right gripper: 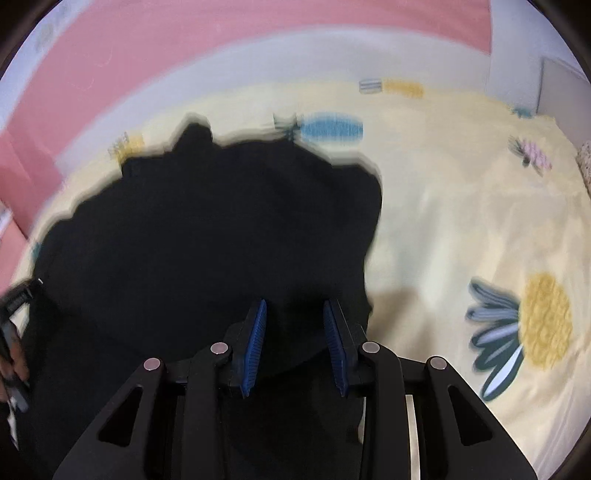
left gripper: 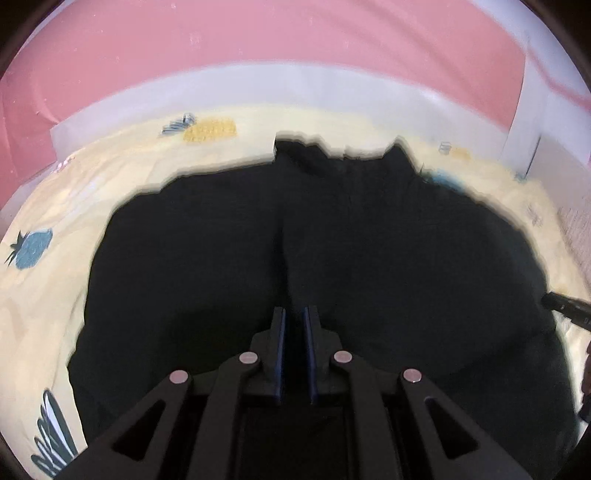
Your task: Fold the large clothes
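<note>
A large black garment lies spread on a pale yellow bed sheet printed with pineapples. My left gripper sits over the garment's near edge. Its jaws are almost together, pinching the black cloth, and a crease runs up from them. In the right wrist view the same garment fills the left half and the sheet the right half. My right gripper is at the garment's right near edge with a thick bunch of black cloth between its blue pads. Both views are motion-blurred.
A white bed frame edge and a pink wall lie beyond the sheet. The other gripper's tip shows at the right edge. A hand with the left tool shows at the left edge of the right wrist view.
</note>
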Tool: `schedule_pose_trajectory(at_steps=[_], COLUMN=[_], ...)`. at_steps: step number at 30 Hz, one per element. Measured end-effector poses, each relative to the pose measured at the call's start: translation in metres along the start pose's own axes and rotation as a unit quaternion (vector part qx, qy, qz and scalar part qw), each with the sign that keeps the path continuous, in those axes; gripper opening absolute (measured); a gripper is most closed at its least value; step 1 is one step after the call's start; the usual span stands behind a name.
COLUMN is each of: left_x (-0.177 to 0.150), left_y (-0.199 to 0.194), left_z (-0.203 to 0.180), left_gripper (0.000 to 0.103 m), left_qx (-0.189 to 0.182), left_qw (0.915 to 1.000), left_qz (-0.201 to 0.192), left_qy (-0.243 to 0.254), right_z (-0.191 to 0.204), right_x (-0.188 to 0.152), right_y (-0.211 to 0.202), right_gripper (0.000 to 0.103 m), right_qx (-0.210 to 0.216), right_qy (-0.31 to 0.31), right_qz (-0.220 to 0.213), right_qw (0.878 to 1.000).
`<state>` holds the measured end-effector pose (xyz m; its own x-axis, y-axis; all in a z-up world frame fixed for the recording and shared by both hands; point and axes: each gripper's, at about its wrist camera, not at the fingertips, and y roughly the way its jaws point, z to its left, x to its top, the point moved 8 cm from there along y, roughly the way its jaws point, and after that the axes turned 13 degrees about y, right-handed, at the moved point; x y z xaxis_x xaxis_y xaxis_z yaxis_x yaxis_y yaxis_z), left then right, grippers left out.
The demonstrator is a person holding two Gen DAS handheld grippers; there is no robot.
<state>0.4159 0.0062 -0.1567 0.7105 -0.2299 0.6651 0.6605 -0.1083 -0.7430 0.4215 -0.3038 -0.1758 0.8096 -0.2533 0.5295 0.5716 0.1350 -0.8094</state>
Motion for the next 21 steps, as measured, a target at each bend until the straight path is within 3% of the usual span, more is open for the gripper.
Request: schedule_pose_trajectory(at_steps=[3,9,21], left_x=[-0.001,-0.016,-0.147], left_y=[0.0,-0.059,-0.19], left_z=[0.002,-0.006,-0.056], left_gripper=[0.012,0.011,0.018], left_qx=[0.005,-0.016,-0.034], left_qw=[0.9997,0.9997,0.9986], left_qz=[0.019,0.012,0.037], left_qy=[-0.011,-0.012,-0.02], right_z=[-0.004,0.004,0.02], right_x=[0.0,-0.013,-0.151], right_y=[0.003,-0.047,-0.184], right_gripper=[0.032,0.034,0.042], right_qx=[0.003,0.003,0.04], right_qy=[0.03,0.03,0.013], right_qz=[0.013,0.004,-0.011], right_qw=[0.999,1.0,0.999])
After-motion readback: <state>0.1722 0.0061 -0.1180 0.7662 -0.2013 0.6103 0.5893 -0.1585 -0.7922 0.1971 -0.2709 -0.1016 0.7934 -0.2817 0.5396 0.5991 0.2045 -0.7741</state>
